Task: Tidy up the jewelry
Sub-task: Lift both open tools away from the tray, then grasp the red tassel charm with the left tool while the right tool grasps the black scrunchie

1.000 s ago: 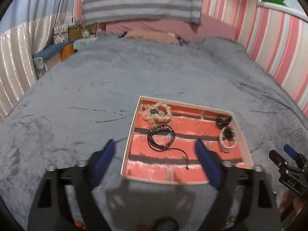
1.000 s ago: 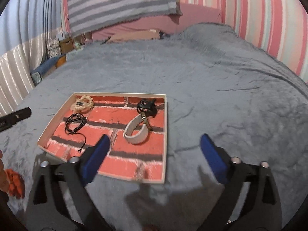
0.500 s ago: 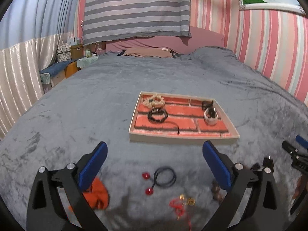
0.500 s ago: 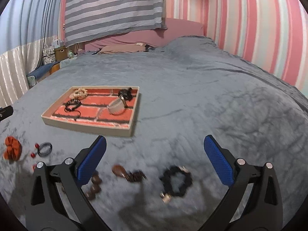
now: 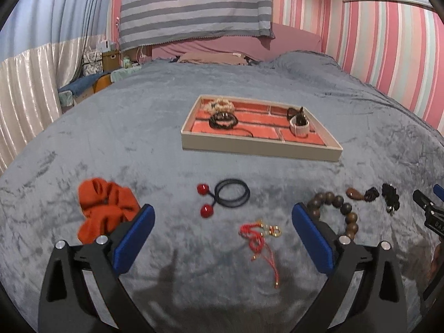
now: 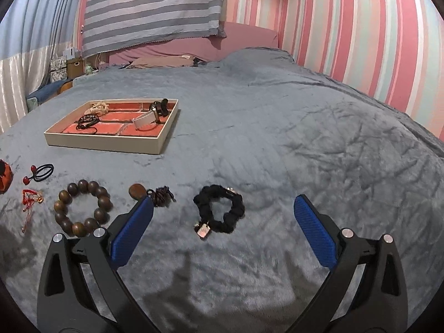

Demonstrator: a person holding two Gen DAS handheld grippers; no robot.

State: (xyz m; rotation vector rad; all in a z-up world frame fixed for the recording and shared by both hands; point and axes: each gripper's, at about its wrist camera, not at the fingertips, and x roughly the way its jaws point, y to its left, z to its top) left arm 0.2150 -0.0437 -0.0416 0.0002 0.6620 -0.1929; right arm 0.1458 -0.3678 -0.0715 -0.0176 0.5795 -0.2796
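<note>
Left wrist view looks across a bed covered by a grey plush blanket point(image 5: 138, 127), with the left tongs point(image 5: 223, 222) held above its near part, blue pads spread wide and nothing between them; they have just finished opening a little further. A shallow cream tray point(image 5: 258, 145) with a red brick-pattern floor sits mid-bed and holds a pale beaded bracelet point(image 5: 219, 105), a black cord bracelet point(image 5: 223, 119), a white band point(image 5: 299, 128) and a small dark piece behind it. Loose on the blanket nearer the camera lie an orange scrunchie point(image 5: 102, 208), a black hair tie with two red balls point(image 5: 231, 197), a red cord charm with gold rings point(image 5: 260, 236), and a brown wooden bead bracelet point(image 5: 335, 208).

Right wrist view shows the right tongs point(image 6: 223, 223) also spread apart and empty, hovering over a black scrunchie point(image 6: 219, 212) with a small metal tag; a brown pendant on a dark knotted cord point(image 6: 151, 193) lies just beside the left pad.

Pink, white and pale striped wallpaper point(image 6: 360, 41) covers the right wall, a grey-striped cloth point(image 5: 194, 2) hangs behind the bed, and light curtains point(image 5: 27, 83) fall on the left, with boxes and clutter at their foot.
</note>
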